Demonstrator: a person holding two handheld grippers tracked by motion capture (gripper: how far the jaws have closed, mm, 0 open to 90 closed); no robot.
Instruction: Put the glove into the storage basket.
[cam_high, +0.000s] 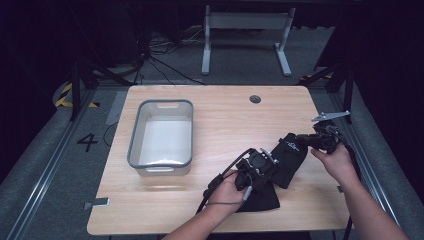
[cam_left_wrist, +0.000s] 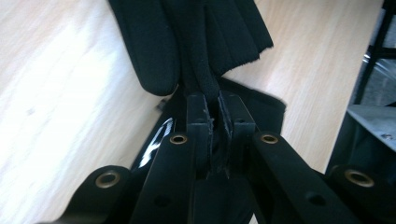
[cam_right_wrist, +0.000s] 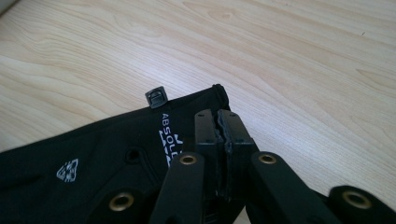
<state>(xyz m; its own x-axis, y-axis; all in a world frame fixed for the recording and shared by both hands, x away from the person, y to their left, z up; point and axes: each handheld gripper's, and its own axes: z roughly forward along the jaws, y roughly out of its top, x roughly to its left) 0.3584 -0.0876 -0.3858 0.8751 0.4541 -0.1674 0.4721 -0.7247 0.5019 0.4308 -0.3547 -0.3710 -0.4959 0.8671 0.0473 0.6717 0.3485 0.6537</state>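
Wooden table (cam_high: 215, 120); both grippers' fingers clamped on black garment (cam_high: 289, 156), shape unclear.

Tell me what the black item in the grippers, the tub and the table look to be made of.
Black item: soft matte fabric, probably a stretch knit; it folds limply and carries white printed lettering. Tub: likely plastic, smooth, grey rim with pale walls and moulded handle slots. Table: light wood-grain top, possibly laminate; the grain is even, with a slight sheen.

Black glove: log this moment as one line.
left gripper: shut on black glove | right gripper: shut on glove edge | grey bin: empty | table: wood
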